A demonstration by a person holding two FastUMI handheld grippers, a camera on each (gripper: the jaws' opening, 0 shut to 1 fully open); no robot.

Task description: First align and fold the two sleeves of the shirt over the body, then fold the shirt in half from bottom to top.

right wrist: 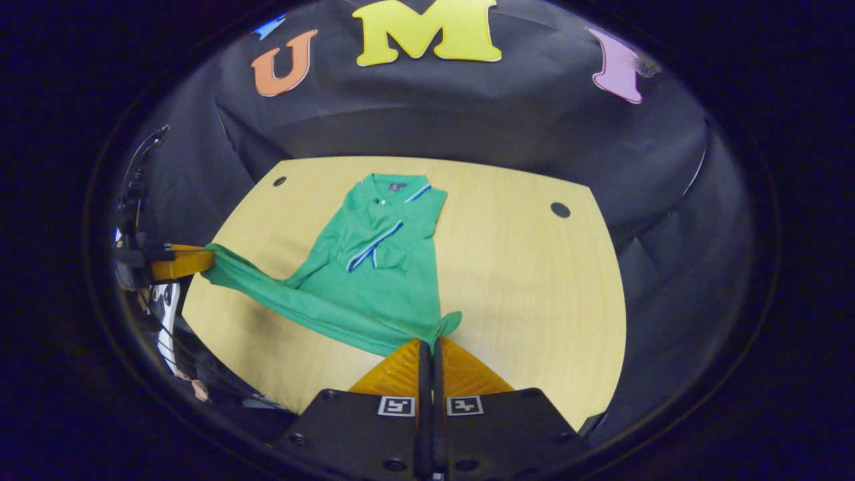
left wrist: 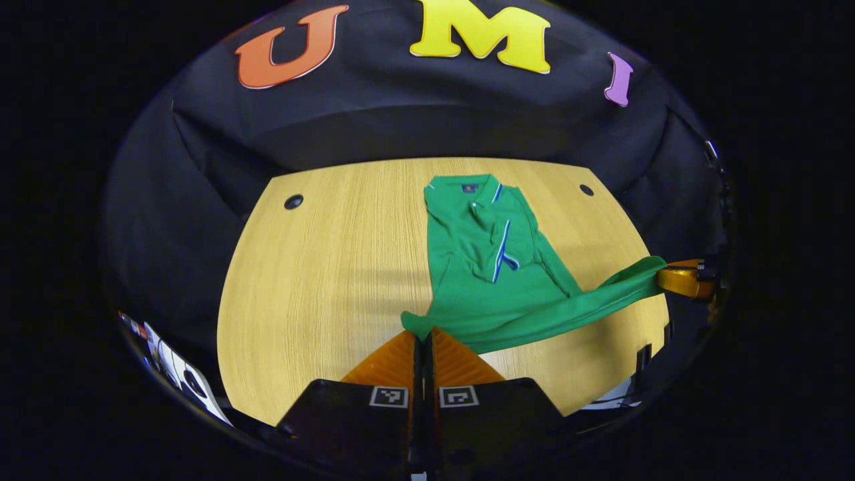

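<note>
Now the table (left wrist: pixel 320 280) carries the soft, light shirt (left wrist: pixel 481 267), sleeves already over the body, and my left gripper (left wrist: pixel 423 337) and right gripper (right wrist: pixel 432 344) each pinch a hem corner, lifted taut between them, likely to sag if slackened.

You're working over a light wooden table (left wrist: pixel 320 280) with a fine straight grain and a rounded outline. Two small dark round holes sit near its far corners, one at far left (left wrist: pixel 293 201) and one at far right (left wrist: pixel 586 190). A green polo shirt (left wrist: pixel 487 260) lies on it, collar toward the far edge, a sleeve folded over the body, its near hem lifted off the wood.
</note>
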